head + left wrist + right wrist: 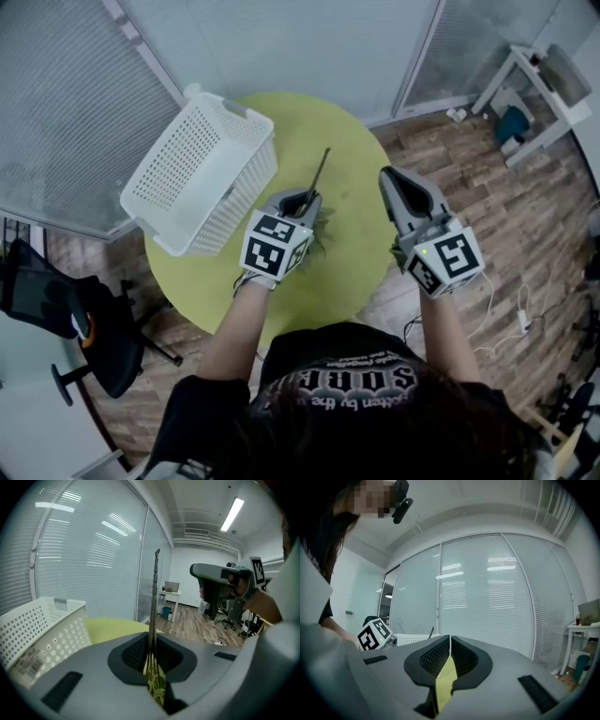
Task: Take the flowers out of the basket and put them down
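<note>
A white perforated basket (202,173) lies tipped on its side on the left of the round yellow-green table (356,150). My left gripper (305,199) hovers over the table's middle, shut on a thin dark flower stem (321,169) that points away from me. In the left gripper view the stem (154,597) rises straight up from the closed jaws (152,641), with green leaves below them. Dark foliage (323,232) shows beside the gripper over the table. My right gripper (398,183) hangs at the table's right edge, shut and empty (450,641).
A black office chair (84,328) stands at the lower left on the floor. A white desk (544,84) is at the upper right, and cables (520,319) lie on the wood floor. Glass walls with blinds run behind the table.
</note>
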The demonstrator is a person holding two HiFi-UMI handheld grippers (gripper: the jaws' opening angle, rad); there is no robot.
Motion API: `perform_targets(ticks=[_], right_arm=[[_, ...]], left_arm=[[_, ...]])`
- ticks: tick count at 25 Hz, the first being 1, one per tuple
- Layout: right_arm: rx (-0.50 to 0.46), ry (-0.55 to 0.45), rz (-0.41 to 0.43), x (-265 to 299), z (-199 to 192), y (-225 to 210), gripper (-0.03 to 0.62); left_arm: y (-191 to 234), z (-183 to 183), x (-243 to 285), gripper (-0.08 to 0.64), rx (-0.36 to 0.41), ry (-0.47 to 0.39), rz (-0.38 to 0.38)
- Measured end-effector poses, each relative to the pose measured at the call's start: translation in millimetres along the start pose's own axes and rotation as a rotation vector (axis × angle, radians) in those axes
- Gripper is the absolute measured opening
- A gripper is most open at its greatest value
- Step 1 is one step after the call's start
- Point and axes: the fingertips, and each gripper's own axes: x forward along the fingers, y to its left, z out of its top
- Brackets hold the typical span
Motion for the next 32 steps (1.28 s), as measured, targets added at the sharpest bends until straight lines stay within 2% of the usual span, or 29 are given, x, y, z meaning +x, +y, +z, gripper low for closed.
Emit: perform_targets(ticks=[5, 11, 23, 27, 30, 32], right_arm=[[0.027, 0.014, -0.039, -4, -9, -7, 0.031], [0.039, 0.039, -0.082, -10, -23, -12, 0.031], [0.045, 0.054, -0.168, -21, -32, -28, 0.031], [0.052, 0.062, -0.192, -25, -38, -33, 0.031], [0.067, 0.062, -0.200, -25, -42, -35, 0.031], [0.079, 0.056, -0.201, -24, -43, -36, 0.031]], left_arm=[[0, -19, 28, 0.025, 0.006, 0.039, -0.027], [-2, -23, 53, 0.037, -0.014, 0.017, -0.084], [13, -21, 96, 0.067, -0.001, 0.016, -0.096], [19, -18, 102, 0.117, 0.001, -0.013, -0.092], [22, -16, 103, 0.121, -0.010, -0.019, -0.093], [24, -14, 102, 0.158, -0.015, -0.031, -0.088]])
